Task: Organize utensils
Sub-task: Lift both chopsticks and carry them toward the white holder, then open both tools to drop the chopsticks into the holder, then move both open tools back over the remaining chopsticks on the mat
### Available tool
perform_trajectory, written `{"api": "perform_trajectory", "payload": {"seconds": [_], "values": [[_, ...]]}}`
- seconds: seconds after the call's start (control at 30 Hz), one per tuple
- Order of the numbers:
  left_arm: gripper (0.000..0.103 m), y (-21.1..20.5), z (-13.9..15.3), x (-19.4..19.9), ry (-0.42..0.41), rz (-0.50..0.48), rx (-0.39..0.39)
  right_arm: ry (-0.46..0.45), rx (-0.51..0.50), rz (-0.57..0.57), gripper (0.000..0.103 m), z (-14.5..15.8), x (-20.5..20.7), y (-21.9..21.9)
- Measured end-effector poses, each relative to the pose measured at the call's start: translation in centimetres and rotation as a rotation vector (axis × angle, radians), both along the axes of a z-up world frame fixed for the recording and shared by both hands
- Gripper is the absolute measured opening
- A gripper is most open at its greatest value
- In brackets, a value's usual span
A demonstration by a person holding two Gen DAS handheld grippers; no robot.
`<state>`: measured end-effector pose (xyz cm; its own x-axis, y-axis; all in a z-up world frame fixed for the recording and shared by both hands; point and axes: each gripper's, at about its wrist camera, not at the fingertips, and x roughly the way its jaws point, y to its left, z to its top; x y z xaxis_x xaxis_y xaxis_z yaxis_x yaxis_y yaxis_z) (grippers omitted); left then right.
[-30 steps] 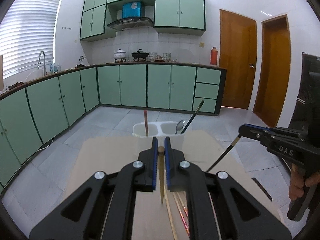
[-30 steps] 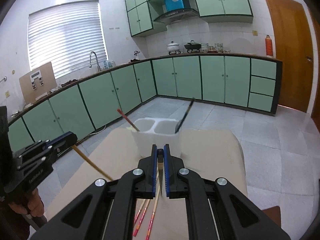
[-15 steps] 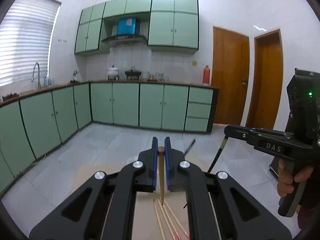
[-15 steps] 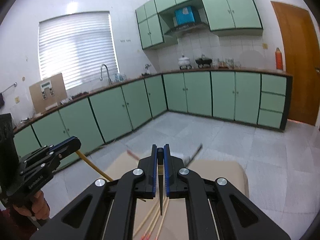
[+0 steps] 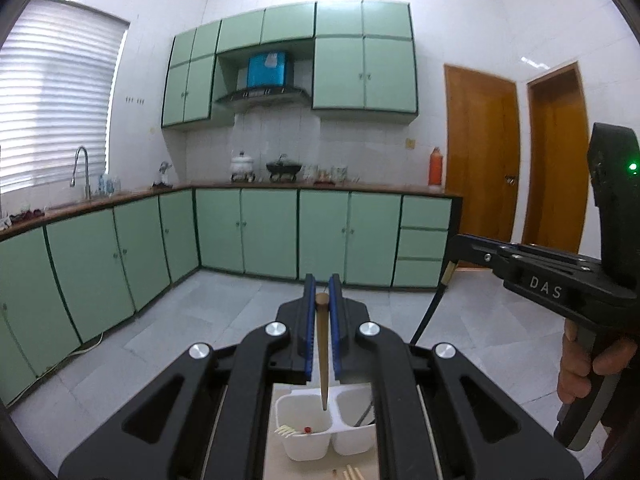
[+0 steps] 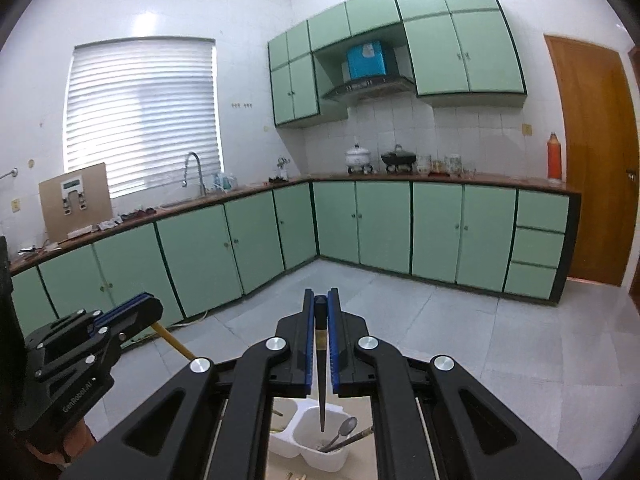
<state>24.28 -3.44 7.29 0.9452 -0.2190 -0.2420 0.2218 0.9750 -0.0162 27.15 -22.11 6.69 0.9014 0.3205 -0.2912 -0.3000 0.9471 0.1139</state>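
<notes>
Both grippers are clamping chopsticks point-down: the left gripper (image 5: 322,294) is gripping a brown wooden chopstick (image 5: 323,356), the right gripper (image 6: 320,300) a black chopstick (image 6: 321,380). Below their fingers a white two-compartment holder (image 5: 304,436) is sitting, with a metal spoon (image 6: 344,430) leaning in its right compartment.

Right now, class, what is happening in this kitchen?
A person holds two grippers above a white two-compartment holder. The left gripper is shut on a brown chopstick, its tip hanging over the holder's divider. The right gripper is shut on a dark chopstick pointing into the compartment that holds a spoon. Neither chopstick is released yet; more chopsticks lie on the table.
</notes>
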Motion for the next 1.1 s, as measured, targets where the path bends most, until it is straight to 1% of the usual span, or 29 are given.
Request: {"api": "perform_trajectory", "payload": {"seconds": [0.13,0.2,0.3,0.33,0.37,0.4,0.43,0.47,0.5,0.57,0.6,0.63,0.67,0.73,0.8,0.87,0.9,0.93,1.0,1.03,1.1], "values": [[0.006,0.2,-2.1,2.5,0.045,0.024,0.015,0.057,-0.015,-0.006,0.006,-2.8,2.3,0.5],[0.006,0.2,-3.2,3.8,0.085,0.023,0.022,0.099,-0.028,0.002,0.006,-4.4,3.2,0.8],[0.008,0.2,-5.0,5.2,0.148,0.033,0.044,0.141,-0.053,-0.004,0.007,-6.0,3.5,1.1],[0.008,0.4,-5.3,5.2,0.154,0.037,0.044,0.140,-0.054,-0.008,0.007,-6.3,3.4,1.1],[0.010,0.6,-5.6,5.2,0.162,0.041,0.042,0.135,-0.055,-0.013,0.010,-6.4,3.1,1.0],[0.014,0.8,-5.7,5.0,0.163,0.043,0.036,0.127,-0.055,-0.019,0.012,-6.3,2.8,0.8],[0.022,1.0,-5.8,4.7,0.159,0.046,0.029,0.118,-0.055,-0.024,0.015,-6.3,2.6,0.6],[0.026,1.3,-5.7,4.1,0.147,0.052,0.020,0.103,-0.058,-0.037,0.019,-6.2,2.1,0.4],[0.032,1.4,-5.7,3.9,0.138,0.054,0.016,0.083,-0.060,-0.048,0.022,-6.0,1.4,0.2],[0.037,1.6,-5.4,2.8,0.109,0.059,0.019,0.045,-0.063,-0.064,0.029,-5.7,0.0,0.0],[0.041,1.7,-5.3,2.0,0.095,0.061,0.024,0.016,-0.063,-0.077,0.032,-5.6,-1.1,-0.2],[0.045,1.7,-5.3,1.5,0.086,0.062,0.025,-0.001,-0.062,-0.083,0.039,-5.7,-2.0,-0.2],[0.047,1.9,-5.3,0.5,0.076,0.065,0.023,-0.013,-0.061,-0.085,0.043,-5.8,-2.8,-0.3],[0.054,2.1,-5.6,-1.2,0.064,0.067,0.013,-0.028,-0.066,-0.096,0.049,-6.2,-4.5,-0.4],[0.058,2.5,-6.2,-3.1,0.063,0.067,0.001,-0.034,-0.065,-0.110,0.058,-7.4,-6.7,-0.4],[0.065,2.7,-7.3,-5.2,0.077,0.067,-0.012,-0.025,-0.060,-0.122,0.072,-8.8,-8.5,-0.5],[0.071,2.8,-8.0,-6.2,0.089,0.064,-0.023,-0.017,-0.060,-0.131,0.076,-9.4,-9.1,-0.5],[0.075,2.8,-8.6,-6.9,0.100,0.064,-0.027,-0.004,-0.062,-0.142,0.081,-10.4,-10.0,-0.5],[0.077,2.8,-10.5,-8.6,0.131,0.066,-0.021,0.031,-0.082,-0.146,0.083,-12.6,-11.5,-0.3],[0.078,2.7,-11.7,-9.5,0.148,0.073,-0.006,0.046,-0.091,-0.149,0.083,-13.4,-12.0,-0.2],[0.078,2.8,-13.7,-10.8,0.185,0.081,0.012,0.096,-0.088,-0.149,0.083,-15.5,-13.2,-0.1]]}}
